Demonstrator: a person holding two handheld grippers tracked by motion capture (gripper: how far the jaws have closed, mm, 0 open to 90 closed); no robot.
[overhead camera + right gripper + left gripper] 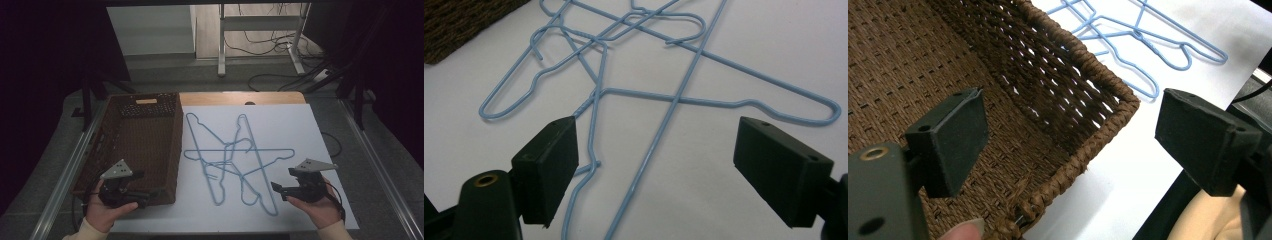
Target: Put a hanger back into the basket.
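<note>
1. Start from the present state: both tools wide open and holding nothing. Left gripper [145, 196] hangs over the near corner of the woven basket [172, 150], with jaws standing on each side of the rim; right gripper [278, 191] points at the pile of blue wire hangers [235, 160], near them but not touching.
2. Note where the hangers lie: on the white sheet [310, 145], just beside the basket's right wall, crossed over each other and probably hooked together.
3. Choose the hanger lying on top of the pile; judging from the right gripper view, the long straight wire [674, 107] crosses over the others, so likely the freest one.
4. Bring the right jaws down around one single wire only, away from the crossing points, then close firmly, because thin wire slips easily.
5. Lift slowly and watch for a neighbour hooking on; shake gently or lower again if one follows.
6. Keep the left gripper ready to steady the basket rim or to hold down the remaining hangers.
</note>
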